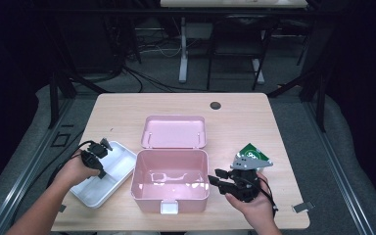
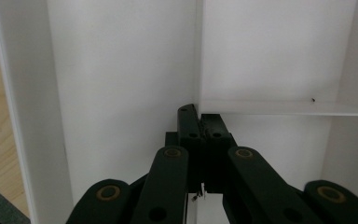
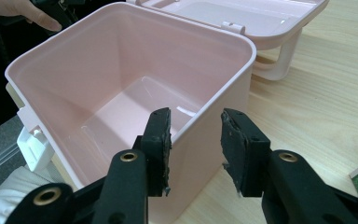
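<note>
My left gripper [image 2: 200,122], pinched on the tray [image 1: 105,178] divider, sits left of the box [image 1: 170,180]; my right gripper [image 3: 196,140] straddles its right wall, jaws spread.

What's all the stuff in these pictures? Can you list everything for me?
Box: one, pink, open and empty, near middle of the table.
Lid: one, pink, hinged back flat behind the box.
Latch: one, white, on the box's front wall.
Tray: one, white, with dividers, left of the box.
Packet: one, green, right of the box, partly behind the right gripper.
Table: one, light wood, with a dark round hole near its far edge.
Left gripper: one, black, jaws shut on a thin divider inside the tray.
Right gripper: one, black, jaws astride the box's right wall, apart from it.
Hands: two, one on each gripper.
</note>
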